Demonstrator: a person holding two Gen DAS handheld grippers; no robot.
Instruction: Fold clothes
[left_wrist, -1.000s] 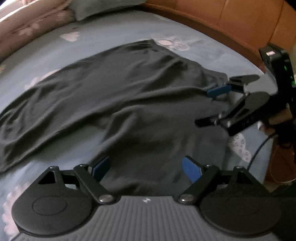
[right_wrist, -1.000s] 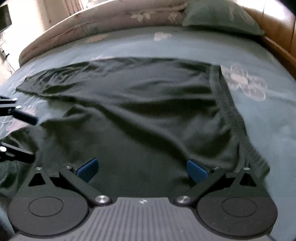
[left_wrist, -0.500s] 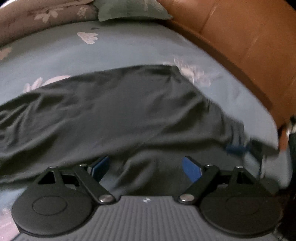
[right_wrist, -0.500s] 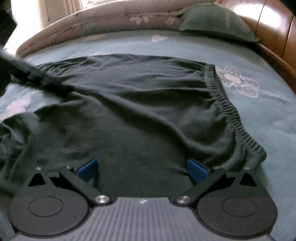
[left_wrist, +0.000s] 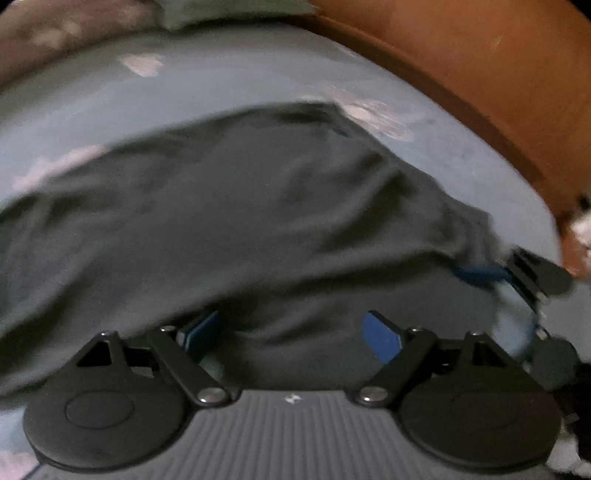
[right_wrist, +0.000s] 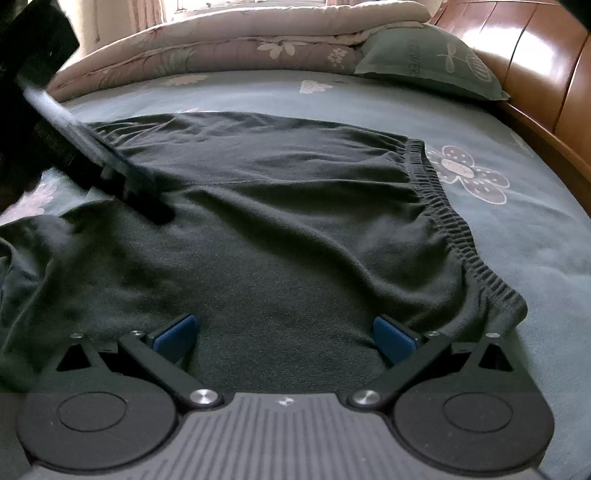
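Since a second earlier, the left gripper (left_wrist: 291, 332) had swung in low over the dark trousers (right_wrist: 280, 221), and the right gripper (right_wrist: 284, 332) had dropped toward their near edge. Both grippers were spread wide, grasping nothing, cloth lying between and just ahead of their blue pads. The trousers lay spread on the bed (right_wrist: 517, 240), long axis running left to right ahead of the right gripper, elastic waistband (right_wrist: 461, 225) pointing right, legs trailing left. Pinching only the top layer would likely drag the wrinkled cloth askew; with the two grippers so near, they could also collide.
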